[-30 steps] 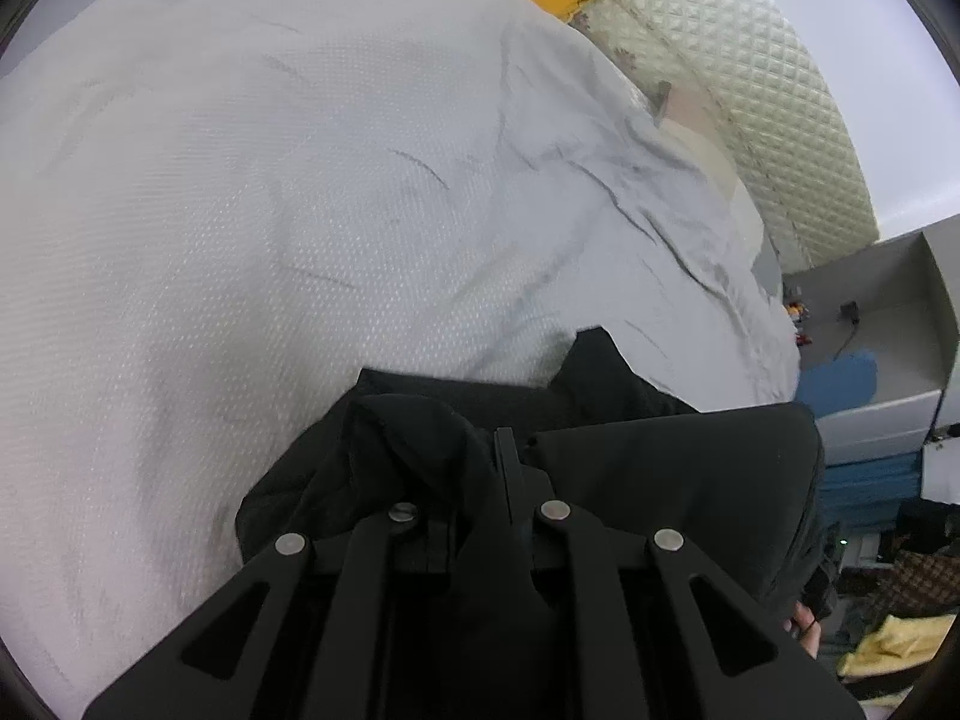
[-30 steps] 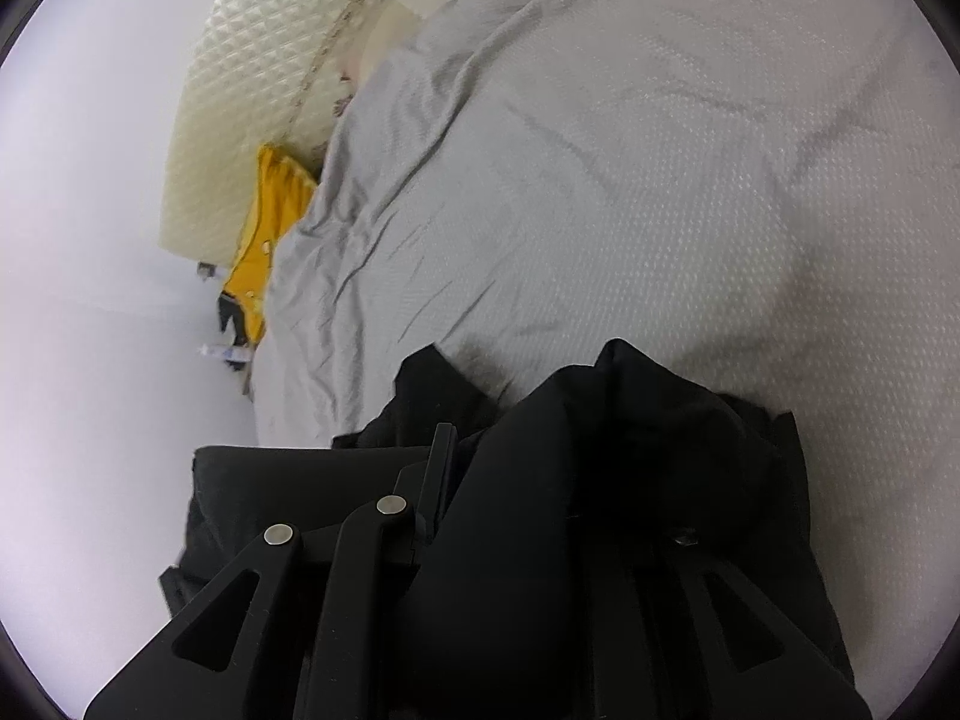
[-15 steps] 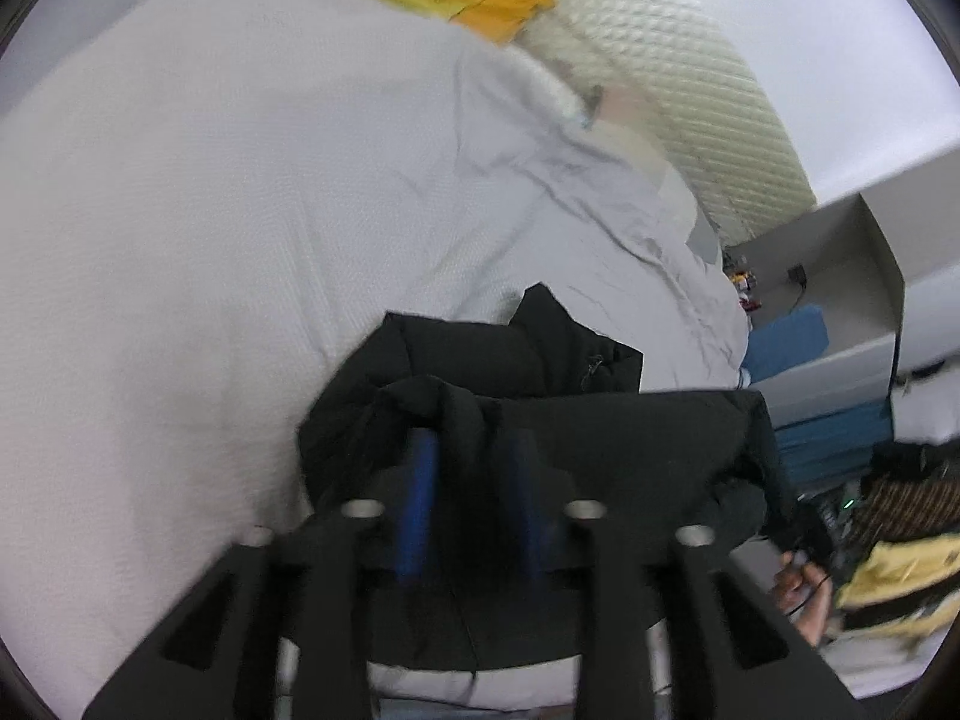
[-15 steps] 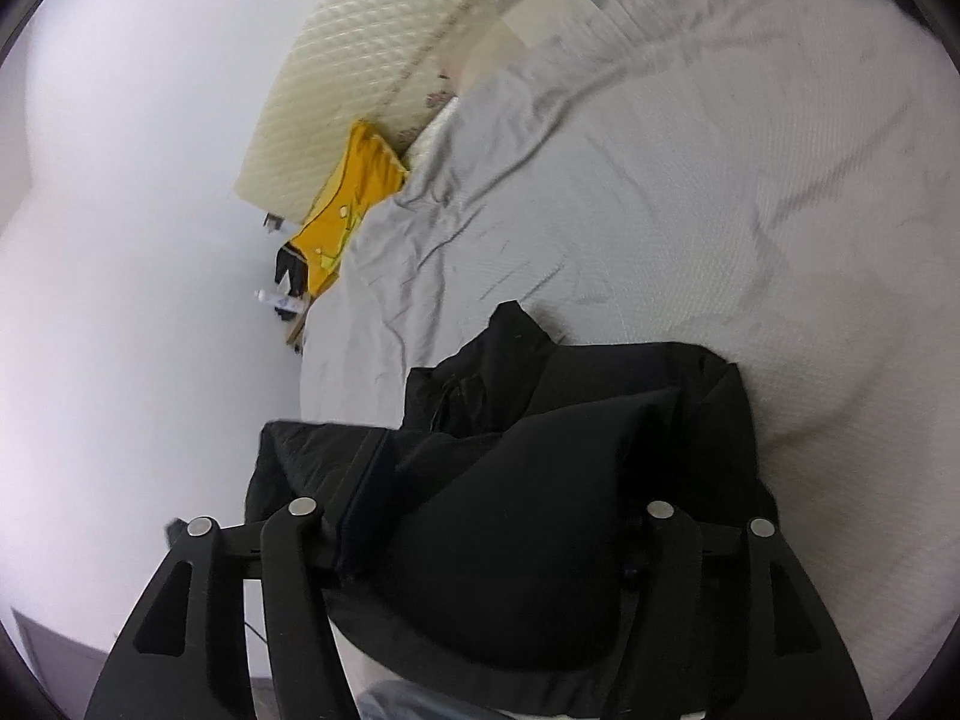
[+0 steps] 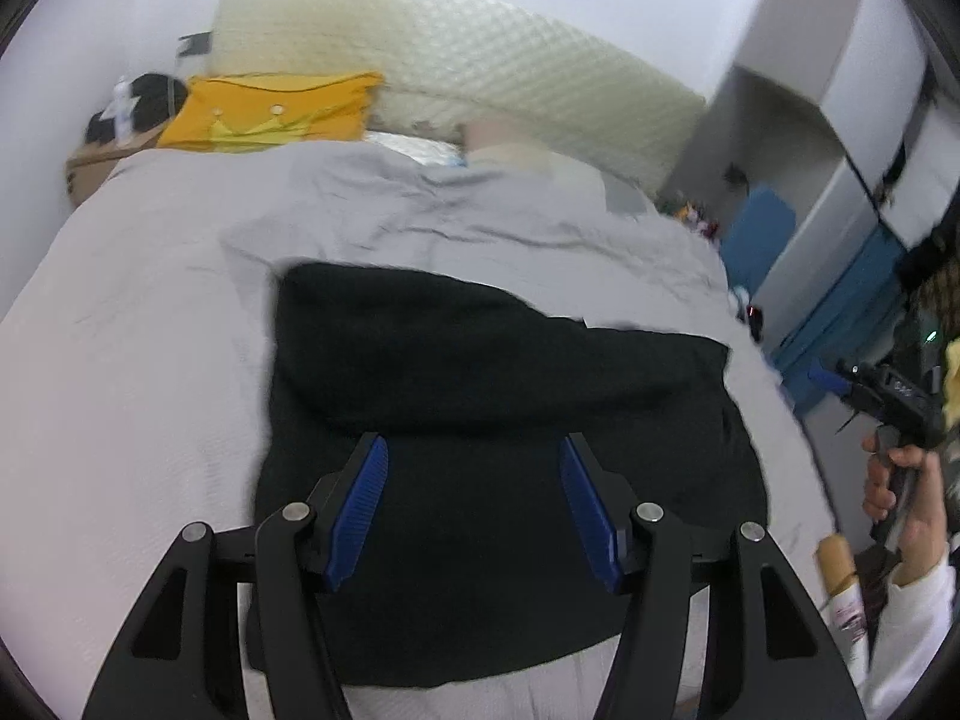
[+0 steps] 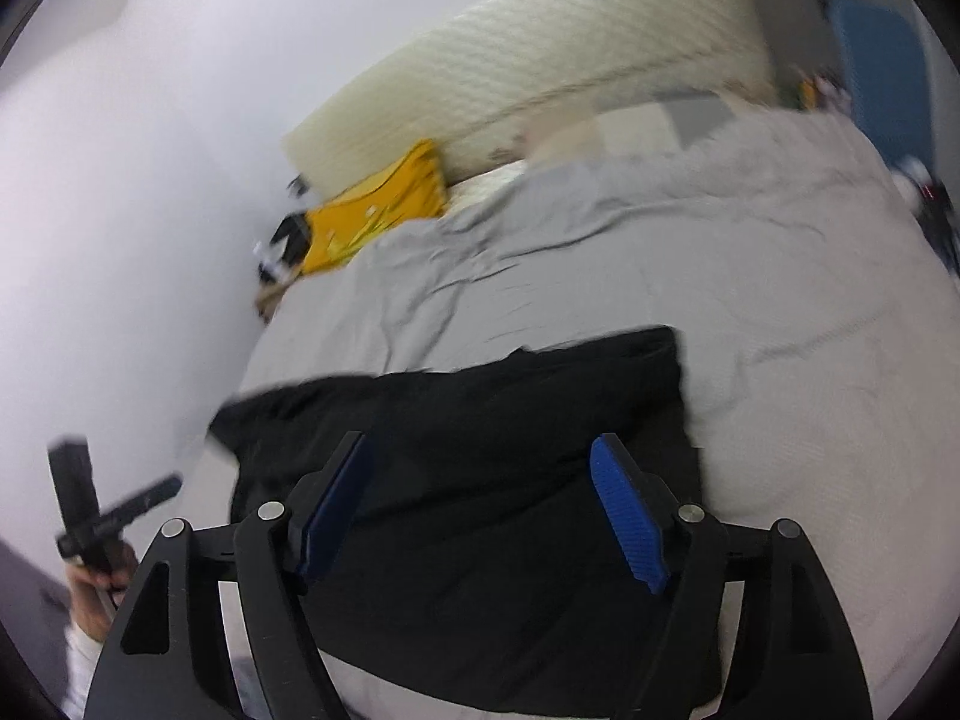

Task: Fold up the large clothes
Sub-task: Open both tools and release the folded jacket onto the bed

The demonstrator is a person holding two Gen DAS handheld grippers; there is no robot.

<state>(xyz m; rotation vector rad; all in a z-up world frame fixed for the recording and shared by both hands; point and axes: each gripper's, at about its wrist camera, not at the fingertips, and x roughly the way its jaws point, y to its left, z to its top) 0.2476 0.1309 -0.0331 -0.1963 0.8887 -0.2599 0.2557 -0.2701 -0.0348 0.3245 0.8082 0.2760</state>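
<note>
1. Both tools were released at this moment: your left gripper and your right gripper each had their blue-padded fingers spread wide with nothing between them, hovering above the cloth.
2. The black folded garment lay as a rough rectangle on the grey textured bedspread, near the edge closest to you, well apart from the yellow cushion at the cream quilted headboard.
3. You needed to check the fold before moving on; the far layer looked set back from the one beneath, though motion blur made that edge hard to judge.
4. For a further fold, you would have done well to pinch both near corners at matching points, through all layers, and lift evenly.
5. Carrying them over low and flat seemed the surest way to stop the top layer sliding.
</note>
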